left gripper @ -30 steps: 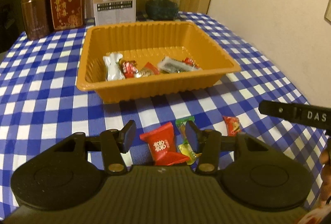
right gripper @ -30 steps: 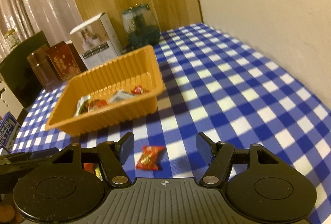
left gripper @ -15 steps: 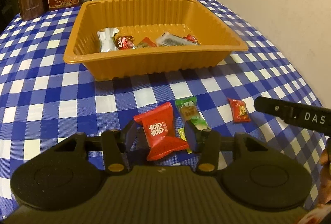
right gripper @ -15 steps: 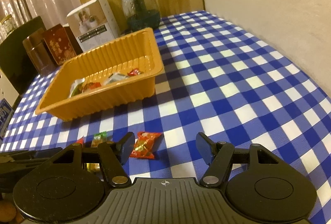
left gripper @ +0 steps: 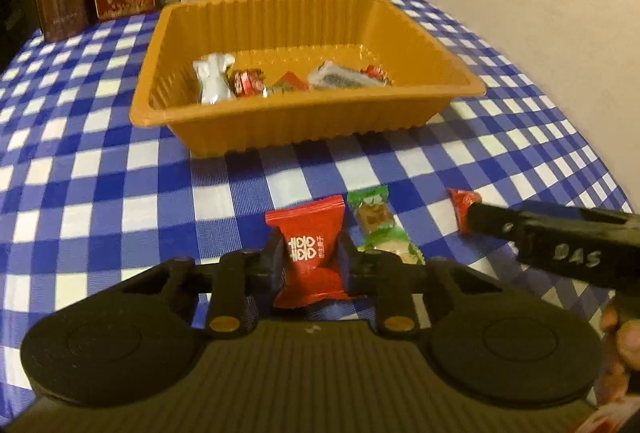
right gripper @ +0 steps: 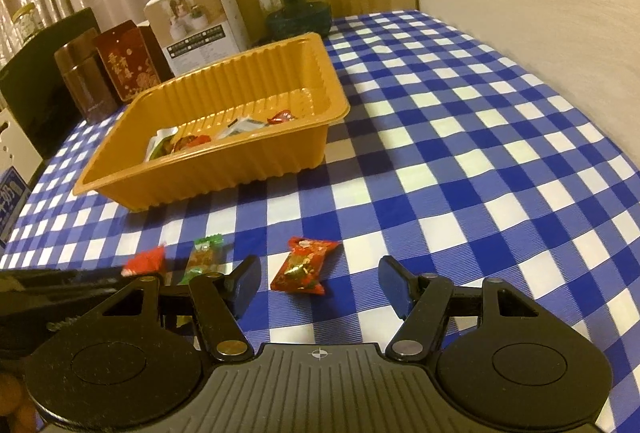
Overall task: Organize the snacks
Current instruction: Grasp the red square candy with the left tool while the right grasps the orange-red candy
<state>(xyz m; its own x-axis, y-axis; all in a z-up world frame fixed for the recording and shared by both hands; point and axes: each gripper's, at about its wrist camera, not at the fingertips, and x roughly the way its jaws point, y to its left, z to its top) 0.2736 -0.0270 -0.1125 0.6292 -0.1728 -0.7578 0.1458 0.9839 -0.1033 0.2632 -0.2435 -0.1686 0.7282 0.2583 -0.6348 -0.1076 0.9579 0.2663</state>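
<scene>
Mid-pickup: left gripper [left gripper: 308, 259] clamped on red packet [left gripper: 310, 253], right gripper [right gripper: 318, 287] open at red candy [right gripper: 304, 265]; next, lift to orange tray [left gripper: 304, 117].

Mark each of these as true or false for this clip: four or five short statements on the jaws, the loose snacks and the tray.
1. The left gripper has its jaws closed on the red packet. True.
2. The right gripper holds the red foil candy. False: its jaws are open and the candy lies on the tablecloth ahead of them.
3. The orange tray is empty. False: several wrapped snacks lie in it.
4. A green-wrapped snack lies on the cloth just right of the red packet. True.
5. A white box stands behind the tray. True.
</scene>
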